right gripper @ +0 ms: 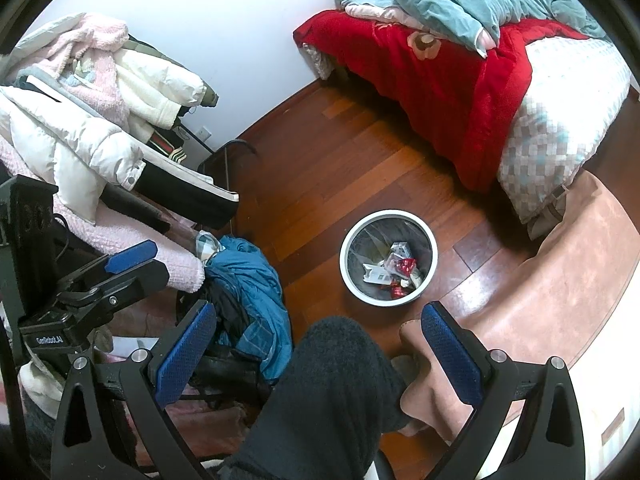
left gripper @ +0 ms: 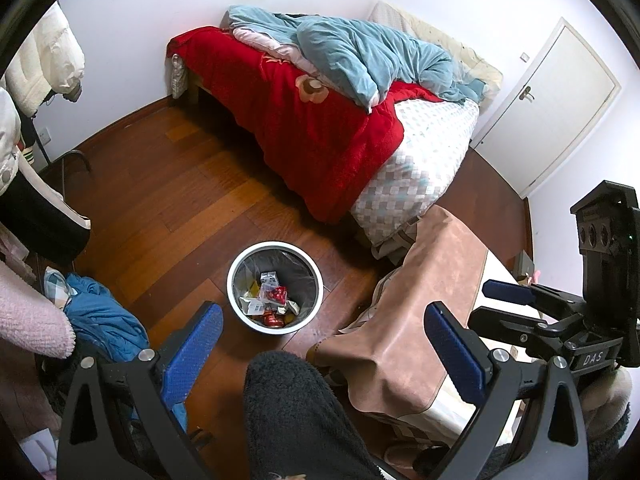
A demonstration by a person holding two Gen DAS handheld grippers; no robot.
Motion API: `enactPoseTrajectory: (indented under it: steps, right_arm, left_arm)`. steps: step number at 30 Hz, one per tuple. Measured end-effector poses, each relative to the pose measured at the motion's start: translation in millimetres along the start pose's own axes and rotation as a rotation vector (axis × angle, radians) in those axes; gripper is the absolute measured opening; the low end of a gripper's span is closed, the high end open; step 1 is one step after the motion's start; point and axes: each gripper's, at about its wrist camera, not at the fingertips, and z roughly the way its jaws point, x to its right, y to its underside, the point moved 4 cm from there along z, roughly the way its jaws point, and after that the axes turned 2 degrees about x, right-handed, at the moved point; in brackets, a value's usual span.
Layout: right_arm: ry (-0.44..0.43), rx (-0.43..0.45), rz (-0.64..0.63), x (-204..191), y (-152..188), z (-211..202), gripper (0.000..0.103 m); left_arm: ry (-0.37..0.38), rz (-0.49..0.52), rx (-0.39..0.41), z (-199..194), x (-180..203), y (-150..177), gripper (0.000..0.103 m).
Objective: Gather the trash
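Left wrist view looks down on a bed (left gripper: 420,152) at the far side, draped with a red blanket (left gripper: 312,128) and a rumpled teal quilt (left gripper: 360,52), standing on a wooden floor (left gripper: 160,200). At the near right, a bench (left gripper: 432,300) under a tan cloth runs beside the bed. On the floor between them stands the trash bin (left gripper: 275,287), a round white-rimmed pail with a clear liner, holding crumpled wrappers, white paper scraps and red foil pieces. It sits just beyond the left gripper (left gripper: 323,354), slightly left of midway between the blue pads, which stand spread wide with nothing between them. A dark fleecy trouser leg (left gripper: 296,412) fills the near gap.

In the right wrist view, the bin (right gripper: 388,257) lies ahead of the right gripper (right gripper: 320,354), a little right of centre; this gripper is likewise spread and empty. A blue garment (right gripper: 252,280) is heaped on the floor at the left, below a pile of pale coats (right gripper: 80,128).
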Motion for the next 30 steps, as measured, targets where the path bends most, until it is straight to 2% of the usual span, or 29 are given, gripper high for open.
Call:
enactPoseTrajectory:
  steps: [30]
  right_arm:
    - [-0.007,-0.002,-0.003,-3.9,-2.0,-2.1,0.103]
  left_arm:
    - [0.001,-0.002,-0.001,-5.8,0.4,2.3,0.103]
